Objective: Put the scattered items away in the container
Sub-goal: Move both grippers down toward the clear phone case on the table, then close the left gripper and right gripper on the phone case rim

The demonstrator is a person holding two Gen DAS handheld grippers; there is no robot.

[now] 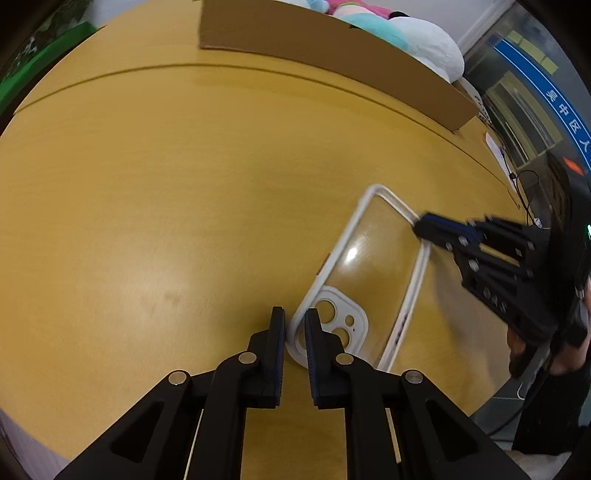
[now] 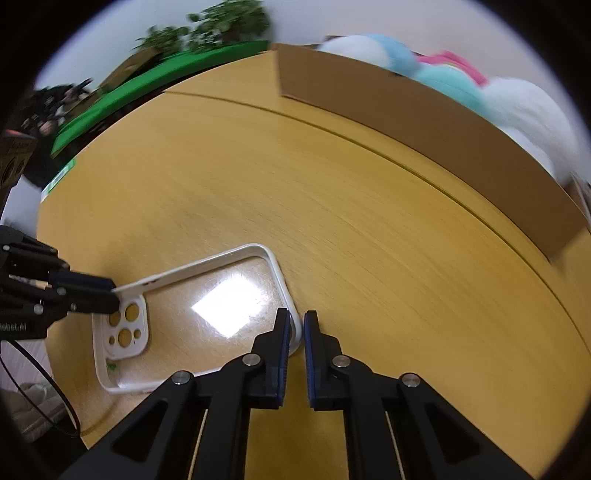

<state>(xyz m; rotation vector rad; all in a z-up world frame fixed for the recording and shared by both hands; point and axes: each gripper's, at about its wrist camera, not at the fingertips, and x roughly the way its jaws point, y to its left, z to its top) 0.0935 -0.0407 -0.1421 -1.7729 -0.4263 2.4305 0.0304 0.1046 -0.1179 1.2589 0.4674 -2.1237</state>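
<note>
Now both tools pinch the case (image 1: 373,266) lying on the surface (image 1: 166,203): left tool (image 1: 294,325) at its camera corner, right tool (image 2: 296,326) at the opposite rim. Next, probably a joint lift toward the box (image 2: 424,122).

Office or lab-like room: yellow wood-grain table (image 1: 166,184), brown cardboard box (image 1: 332,48) holding plush toys (image 1: 424,40), green board (image 2: 155,85) with leafy plants (image 2: 221,22), blue wall sign with Chinese characters (image 1: 554,99), loose cables (image 1: 517,184).
</note>
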